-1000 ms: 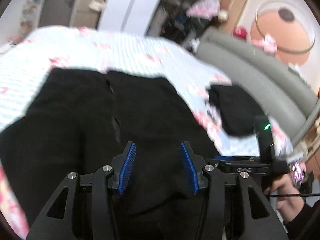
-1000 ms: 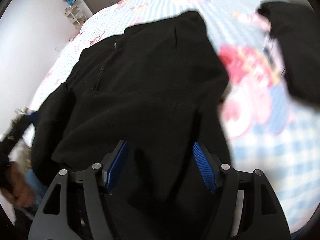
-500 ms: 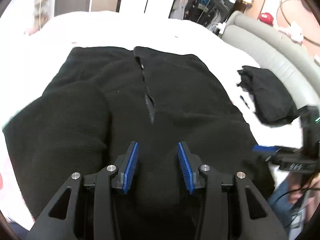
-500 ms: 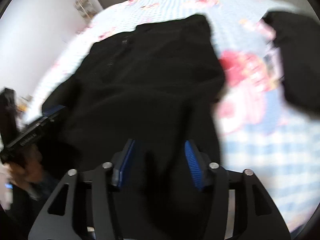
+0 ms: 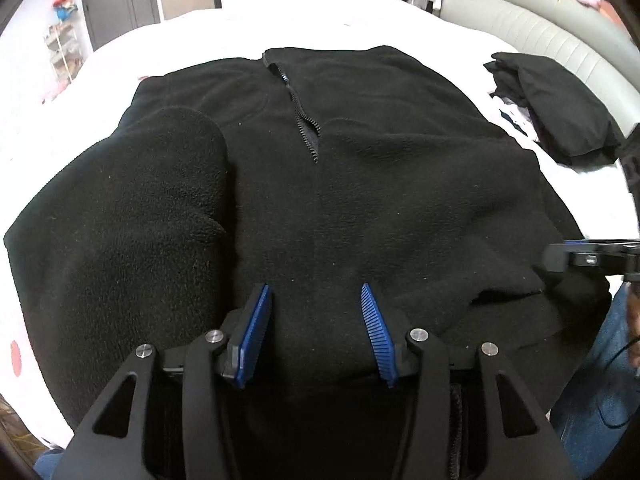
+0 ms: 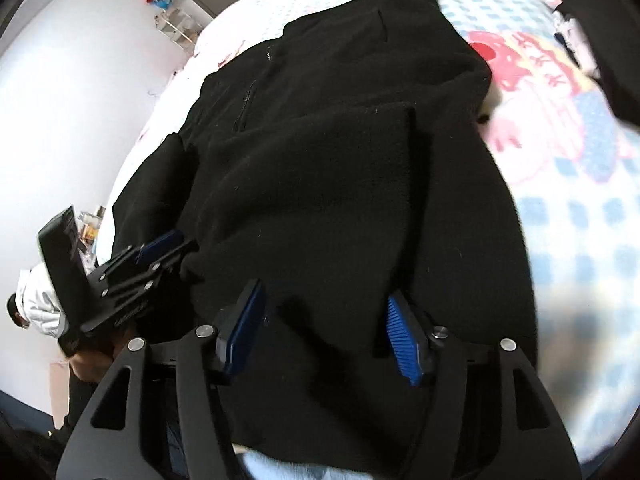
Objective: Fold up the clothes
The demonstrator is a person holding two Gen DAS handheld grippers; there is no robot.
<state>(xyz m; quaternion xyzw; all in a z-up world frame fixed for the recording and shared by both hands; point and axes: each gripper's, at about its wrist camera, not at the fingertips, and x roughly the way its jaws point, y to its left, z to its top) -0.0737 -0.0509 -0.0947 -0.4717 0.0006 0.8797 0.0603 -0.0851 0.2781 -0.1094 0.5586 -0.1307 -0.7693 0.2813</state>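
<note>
Black fleece jacket flat on bed, both tongs agape.

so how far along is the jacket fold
Early. Done: black fleece jacket lies spread on the bed, one sleeve folded over its front. In hand: left gripper and right gripper, both open, sit at the near hem. Left: the other side and folding the body.
</note>
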